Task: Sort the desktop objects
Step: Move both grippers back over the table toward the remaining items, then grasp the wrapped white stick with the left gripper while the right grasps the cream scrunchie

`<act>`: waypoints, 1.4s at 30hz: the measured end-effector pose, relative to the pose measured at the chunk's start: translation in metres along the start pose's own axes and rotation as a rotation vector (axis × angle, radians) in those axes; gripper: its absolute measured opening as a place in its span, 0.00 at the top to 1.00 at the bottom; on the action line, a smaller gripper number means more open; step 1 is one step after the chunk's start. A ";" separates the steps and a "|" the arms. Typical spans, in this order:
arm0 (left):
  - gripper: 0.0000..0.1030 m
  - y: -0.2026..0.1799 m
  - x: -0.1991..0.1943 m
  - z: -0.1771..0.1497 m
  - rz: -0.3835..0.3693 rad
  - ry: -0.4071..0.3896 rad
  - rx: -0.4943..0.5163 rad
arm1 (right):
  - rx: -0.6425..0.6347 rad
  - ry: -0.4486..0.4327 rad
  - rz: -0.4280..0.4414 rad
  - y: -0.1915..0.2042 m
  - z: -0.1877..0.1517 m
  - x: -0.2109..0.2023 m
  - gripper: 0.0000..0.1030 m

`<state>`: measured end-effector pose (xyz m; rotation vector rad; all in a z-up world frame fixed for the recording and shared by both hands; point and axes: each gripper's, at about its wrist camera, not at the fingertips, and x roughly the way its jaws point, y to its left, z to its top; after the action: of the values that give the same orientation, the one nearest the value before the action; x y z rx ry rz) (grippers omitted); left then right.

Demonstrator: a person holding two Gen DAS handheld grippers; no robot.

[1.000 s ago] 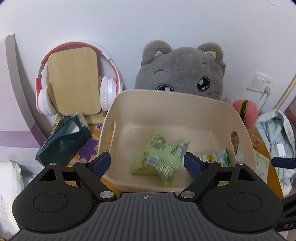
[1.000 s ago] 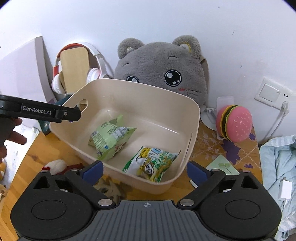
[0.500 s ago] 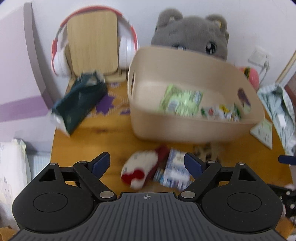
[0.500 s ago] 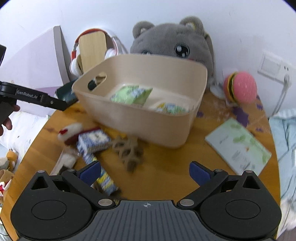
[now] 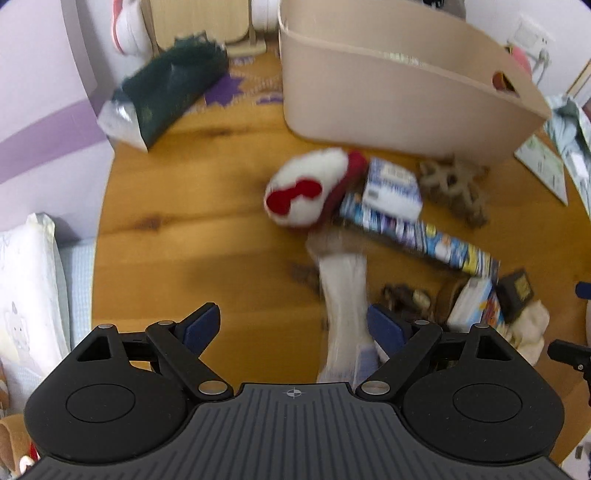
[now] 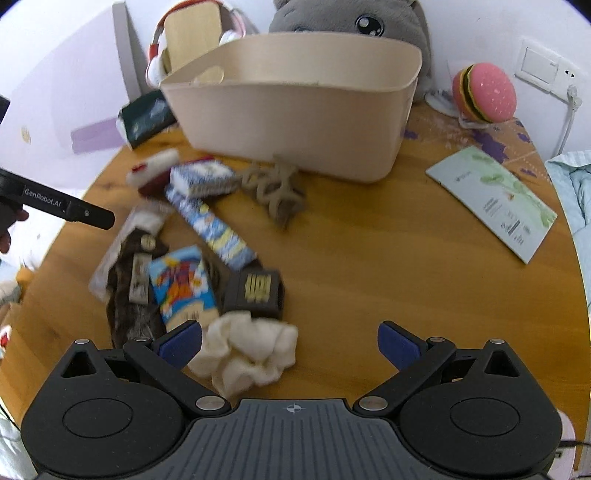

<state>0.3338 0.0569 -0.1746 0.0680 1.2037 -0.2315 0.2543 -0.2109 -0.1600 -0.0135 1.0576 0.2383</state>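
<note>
A beige bin stands at the back of the round wooden table. In front of it lies a loose pile: a white and red plush, a small blue and white box, a long blue snack pack, a clear sleeve, a blue card pack, a black box and a cream cloth. My left gripper is open above the clear sleeve. My right gripper is open above the cream cloth.
A dark green pouch lies left of the bin. A brown knotted toy lies by the bin's front wall. A pale leaflet, a burger toy and a grey plush cat are at the right and back.
Both grippers have pulled back from over the bin and tilted down over the pile in front of it. Both stay open and empty.
</note>
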 end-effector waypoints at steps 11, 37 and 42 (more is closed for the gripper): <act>0.14 -0.010 0.021 -0.010 -0.052 0.035 0.031 | -0.043 0.059 -0.020 0.013 -0.015 0.017 0.00; 0.68 -0.037 0.029 -0.014 -0.017 -0.012 0.157 | -0.144 0.054 -0.025 0.026 -0.008 0.036 0.73; 0.71 -0.034 0.028 -0.017 -0.025 -0.022 0.133 | -0.136 0.058 -0.011 0.024 -0.011 0.032 0.79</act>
<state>0.3208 0.0230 -0.2040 0.1665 1.1664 -0.3333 0.2551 -0.1828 -0.1908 -0.1497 1.0970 0.3006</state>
